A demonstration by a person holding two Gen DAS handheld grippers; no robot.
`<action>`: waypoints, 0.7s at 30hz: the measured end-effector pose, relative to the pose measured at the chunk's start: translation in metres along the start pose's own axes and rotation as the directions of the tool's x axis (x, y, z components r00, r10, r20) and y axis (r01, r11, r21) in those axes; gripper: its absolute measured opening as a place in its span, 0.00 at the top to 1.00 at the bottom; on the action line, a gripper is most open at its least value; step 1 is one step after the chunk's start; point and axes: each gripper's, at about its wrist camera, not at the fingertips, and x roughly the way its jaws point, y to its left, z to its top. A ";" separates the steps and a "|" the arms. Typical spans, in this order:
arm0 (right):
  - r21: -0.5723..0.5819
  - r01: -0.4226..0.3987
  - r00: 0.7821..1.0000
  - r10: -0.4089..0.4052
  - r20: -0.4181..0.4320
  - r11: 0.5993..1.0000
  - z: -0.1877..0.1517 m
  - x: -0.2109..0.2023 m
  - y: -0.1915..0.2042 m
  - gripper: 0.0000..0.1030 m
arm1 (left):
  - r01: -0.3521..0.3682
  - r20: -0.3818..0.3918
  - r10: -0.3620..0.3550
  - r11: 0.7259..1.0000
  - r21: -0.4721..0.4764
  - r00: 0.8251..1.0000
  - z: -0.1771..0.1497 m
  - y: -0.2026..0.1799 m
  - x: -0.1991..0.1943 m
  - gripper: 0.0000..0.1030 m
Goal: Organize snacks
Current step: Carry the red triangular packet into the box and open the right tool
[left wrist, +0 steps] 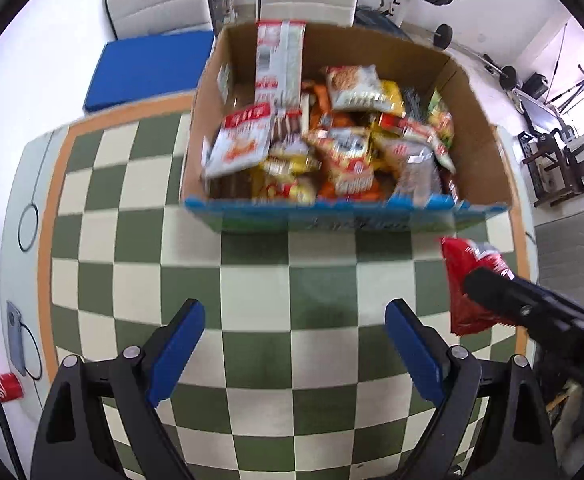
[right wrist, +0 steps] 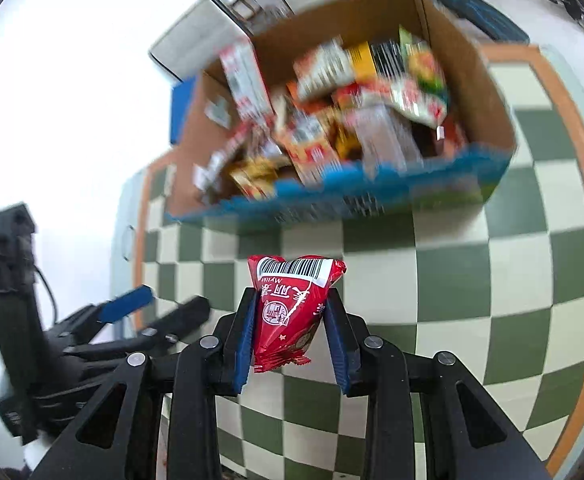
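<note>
Red snack packet (right wrist: 292, 312): pinched between the blue pads of the right tool (right wrist: 294, 334), barcode end pointing forward, crimped end toward the camera; held above the checkered cloth, short of the box. In the left wrist view the same packet (left wrist: 466, 280) shows at the right edge, clamped by a black finger.
Right tool: closed on the red snack packet, both pads pressed against its sides.
Left tool (left wrist: 295, 344): fingers spread wide, nothing between the blue pads; it hangs over the green and cream squares, in front of the box. In the right wrist view it appears at lower left (right wrist: 132, 312), beside the right tool.
Cardboard box (left wrist: 480, 140): open top, brown walls, blue printed front edge; sits on the cloth at the far side of the desk.
Box contents: a loose heap of snack bags (left wrist: 344, 152) in yellow, orange, red and white; one tall white and red carton (left wrist: 280, 64) stands against the back wall. Labels are blurred.
Checkered cloth (left wrist: 252, 280): green and cream squares with an orange border, covering the desk.
Surroundings: blue cushion (left wrist: 148, 68) on a chair behind the box; red drink can (left wrist: 8, 387) at the lower left, beyond the cloth.
</note>
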 end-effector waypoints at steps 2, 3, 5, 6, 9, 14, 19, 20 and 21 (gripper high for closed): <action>-0.007 -0.019 1.000 0.019 0.023 1.000 0.012 -0.015 0.005 0.66 | 0.002 0.004 -0.002 1.000 0.004 1.000 0.015 -0.003 -0.005 0.10; -0.011 -0.028 0.999 0.028 0.038 1.000 0.021 -0.022 0.009 0.66 | 0.000 0.003 0.000 1.000 0.002 1.000 0.021 -0.003 -0.006 0.10; -0.031 -0.025 0.998 0.027 0.064 0.999 0.038 -0.030 0.016 0.66 | -0.002 0.011 0.002 1.000 -0.001 1.000 0.036 -0.004 -0.006 0.10; -0.035 -0.022 0.997 0.025 0.072 0.999 0.044 -0.033 0.017 0.66 | -0.011 0.013 0.011 1.000 0.002 1.000 0.043 -0.005 -0.005 0.10; -0.041 -0.012 0.996 0.015 0.086 0.999 0.066 -0.032 0.019 0.66 | -0.023 0.010 0.023 1.000 -0.001 1.000 0.064 -0.004 0.002 0.10; -0.042 0.011 0.997 -0.008 0.079 0.999 0.097 -0.014 0.018 0.66 | -0.041 -0.013 0.041 0.999 -0.002 0.999 0.091 -0.001 0.024 0.10; -0.023 0.023 0.999 -0.022 0.042 0.999 0.111 0.012 0.008 0.66 | -0.044 -0.060 0.043 0.999 -0.011 0.997 0.103 0.003 0.051 0.10; -0.017 0.026 0.999 -0.025 0.026 1.000 0.113 0.019 0.005 0.66 | -0.045 -0.071 0.044 0.999 -0.013 0.997 0.103 0.004 0.056 0.10; -0.013 0.027 0.999 -0.027 0.020 1.000 0.113 0.023 0.003 0.66 | -0.048 -0.078 0.047 0.999 -0.016 0.996 0.103 0.005 0.060 0.10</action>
